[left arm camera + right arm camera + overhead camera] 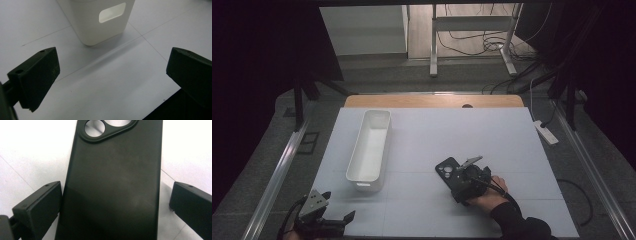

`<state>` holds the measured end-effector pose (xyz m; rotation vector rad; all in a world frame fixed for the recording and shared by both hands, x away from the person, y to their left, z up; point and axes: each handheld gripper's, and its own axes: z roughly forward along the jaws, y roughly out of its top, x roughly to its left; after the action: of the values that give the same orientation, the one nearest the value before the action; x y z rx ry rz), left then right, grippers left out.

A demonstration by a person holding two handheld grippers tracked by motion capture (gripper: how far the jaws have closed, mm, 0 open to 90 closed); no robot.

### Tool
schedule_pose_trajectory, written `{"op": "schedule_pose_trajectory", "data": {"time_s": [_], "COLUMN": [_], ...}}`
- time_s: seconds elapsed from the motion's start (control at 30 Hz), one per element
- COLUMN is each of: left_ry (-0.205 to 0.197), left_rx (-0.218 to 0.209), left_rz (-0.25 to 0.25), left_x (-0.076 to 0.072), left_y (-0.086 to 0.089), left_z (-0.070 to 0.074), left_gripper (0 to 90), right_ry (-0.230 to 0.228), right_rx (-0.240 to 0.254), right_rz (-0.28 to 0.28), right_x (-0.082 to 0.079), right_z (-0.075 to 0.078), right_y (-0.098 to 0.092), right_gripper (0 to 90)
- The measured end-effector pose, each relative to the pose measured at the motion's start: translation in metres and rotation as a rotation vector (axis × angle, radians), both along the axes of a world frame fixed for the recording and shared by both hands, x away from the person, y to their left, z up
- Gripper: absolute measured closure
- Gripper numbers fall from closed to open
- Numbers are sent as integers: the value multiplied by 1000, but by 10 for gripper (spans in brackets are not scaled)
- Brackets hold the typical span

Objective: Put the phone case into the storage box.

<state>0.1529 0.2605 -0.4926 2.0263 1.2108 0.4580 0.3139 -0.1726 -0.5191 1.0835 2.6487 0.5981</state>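
Step in hand looks like the pick-up approach on the phone case [447, 171], black, lying flat on the white table [492, 135] at lower centre-right of the high view. Right gripper [460, 176] sits over the case's near end. In the right gripper view the case [112, 182] runs up the middle of the frame, camera cutout at the top, and the jaws stand spread on either side of it: left jaw just beside its edge, possibly touching, right jaw apart with a strip of table between. Nothing grasped yet.

Left gripper [343, 221] rests at the lower left corner of the high view, jaws released wide and empty, facing the end of the white bin [96, 21] with its handle slot; the bin [371, 150] stands left of centre.

Next move, as I judge it: close the right jaws squarely on the case's long edges, then lift; the bin seems the likely drop place. Case is thin and flat, so the grip must sit low.
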Motion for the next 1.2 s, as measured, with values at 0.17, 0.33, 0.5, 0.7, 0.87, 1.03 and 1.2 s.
{"op": "schedule_pose_trajectory", "data": {"time_s": [0.17, 0.33, 0.5, 0.7, 0.87, 1.03, 1.2], "left_ry": [6, 10, 11, 10, 12, 20, 10], "left_rx": [-12, -9, 4, -3, 3, -9, -16], "left_rz": [-1, -8, -9, -4, 7, 17, 8], "left_x": [1, 1, 1, 1, 0, 1, 1], "left_y": [1, 1, -1, 0, -1, -2, -4], "left_z": [0, 0, 0, 0, 1, 2, 4], "left_gripper": [3, 2, 1, 1, 0, 0, 0], "right_ry": [19, 34, 42, 45, 50, 24, -8], "right_rx": [-18, -21, -21, -3, 39, 62, 92], "right_rz": [-10, -7, 0, 18, 39, 52, 76], "right_x": [0, -1, 0, 1, 0, -2, -4], "right_z": [2, 7, 8, 9, 14, 21, 28], "right_y": [2, 2, 1, -3, -6, -11, -16], "right_gripper": [35, 127, 143, 153, 155, 157, 157]}}
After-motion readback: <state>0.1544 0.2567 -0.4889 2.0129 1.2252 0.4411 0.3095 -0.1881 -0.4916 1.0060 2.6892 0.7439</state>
